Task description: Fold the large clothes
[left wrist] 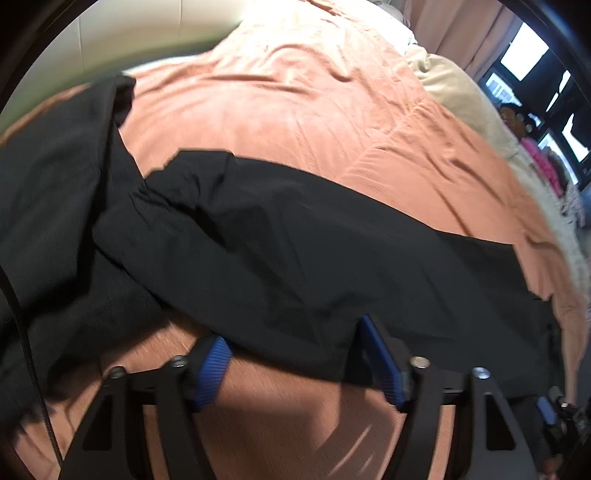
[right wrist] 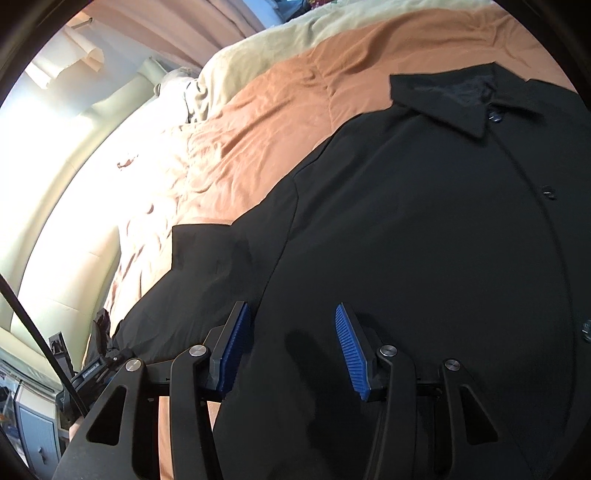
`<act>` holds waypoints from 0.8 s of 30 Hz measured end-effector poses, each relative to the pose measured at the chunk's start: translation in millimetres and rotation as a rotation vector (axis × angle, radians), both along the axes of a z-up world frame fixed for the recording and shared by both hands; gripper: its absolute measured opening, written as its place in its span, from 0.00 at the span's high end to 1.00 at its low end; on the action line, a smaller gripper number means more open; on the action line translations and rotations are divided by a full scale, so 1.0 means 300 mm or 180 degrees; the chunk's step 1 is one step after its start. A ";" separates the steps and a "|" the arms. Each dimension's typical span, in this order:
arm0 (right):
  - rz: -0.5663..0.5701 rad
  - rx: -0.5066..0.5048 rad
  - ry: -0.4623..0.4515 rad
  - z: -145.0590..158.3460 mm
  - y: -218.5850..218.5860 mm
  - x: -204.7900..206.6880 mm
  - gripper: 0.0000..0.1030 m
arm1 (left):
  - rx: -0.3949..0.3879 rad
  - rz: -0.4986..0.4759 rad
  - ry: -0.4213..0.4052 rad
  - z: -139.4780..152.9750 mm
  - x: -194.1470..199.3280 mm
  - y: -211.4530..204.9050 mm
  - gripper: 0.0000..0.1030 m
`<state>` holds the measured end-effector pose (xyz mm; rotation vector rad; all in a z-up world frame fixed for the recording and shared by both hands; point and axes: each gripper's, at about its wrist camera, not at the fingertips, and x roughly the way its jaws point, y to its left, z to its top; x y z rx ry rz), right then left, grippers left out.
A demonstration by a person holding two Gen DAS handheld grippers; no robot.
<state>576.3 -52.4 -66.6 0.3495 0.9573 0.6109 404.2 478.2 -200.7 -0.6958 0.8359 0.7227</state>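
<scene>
A large black coat (right wrist: 424,221) lies spread on an orange bedspread (right wrist: 280,110), its collar (right wrist: 443,99) and buttons facing up. In the left wrist view a sleeve or side panel of the coat (left wrist: 295,240) lies across the bedspread (left wrist: 295,92). My left gripper (left wrist: 291,332) is at the coat's near edge. Its blue pads (left wrist: 212,369) stand apart, with the hem lying loosely between them. My right gripper (right wrist: 291,306) hovers low over the coat's body, blue pads (right wrist: 351,354) apart, with only flat cloth under them.
A beige blanket (right wrist: 295,40) and pink curtains (right wrist: 177,22) lie beyond the bedspread. A pale wall or headboard (right wrist: 55,206) runs along the left. A dark cable (left wrist: 22,332) hangs at the left edge. Clutter and windows (left wrist: 546,110) are at the far right.
</scene>
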 end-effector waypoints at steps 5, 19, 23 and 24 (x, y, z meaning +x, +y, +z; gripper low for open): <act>0.0038 0.0152 0.0146 -0.051 0.024 0.047 0.55 | 0.0064 -0.0012 -0.0060 0.048 0.004 0.020 0.93; 0.0072 0.0476 0.0463 -0.074 0.014 0.149 0.64 | 0.0716 -0.0600 -0.0792 0.574 0.102 -0.174 0.98; -0.0038 0.0624 0.0357 -0.019 -0.071 0.099 0.64 | 0.0787 -0.0840 -0.0974 0.689 0.155 -0.296 0.98; -0.0084 0.0654 0.0350 -0.013 -0.105 0.081 0.64 | 0.0803 -0.0901 -0.1014 0.714 0.171 -0.326 0.98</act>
